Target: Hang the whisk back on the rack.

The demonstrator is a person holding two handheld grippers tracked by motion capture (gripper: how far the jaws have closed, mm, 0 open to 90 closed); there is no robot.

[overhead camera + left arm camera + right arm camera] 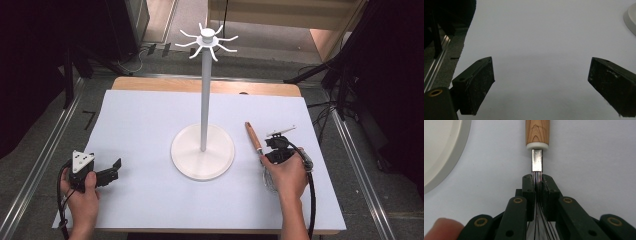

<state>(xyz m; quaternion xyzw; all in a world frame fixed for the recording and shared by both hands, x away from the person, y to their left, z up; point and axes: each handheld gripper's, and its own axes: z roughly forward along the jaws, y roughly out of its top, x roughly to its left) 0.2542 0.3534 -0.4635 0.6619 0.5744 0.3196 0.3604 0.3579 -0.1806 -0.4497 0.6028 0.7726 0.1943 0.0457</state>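
A whisk with a wooden handle (pixel 253 136) lies on the white table cover, right of the white stand's round base (pixel 202 151). My right gripper (pixel 274 154) is shut on the whisk's wires just below the metal collar (pixel 537 160); the handle (pixel 537 131) points away from the jaws. The wire loops (pixel 268 178) trail back under the hand. The stand's pole (pixel 204 95) rises to a crown of curved hooks (pixel 206 40). My left gripper (pixel 111 171) rests at the table's front left, held by a hand, open with nothing between its fingers (pixel 477 82).
The white cover (pixel 150 115) spans the wooden table. The table's left edge and a metal rail (pixel 439 57) lie close to the left gripper. Cables and dark stands crowd the floor beyond the far edge. The stand's base edge (pixel 441 150) lies left of the right gripper.
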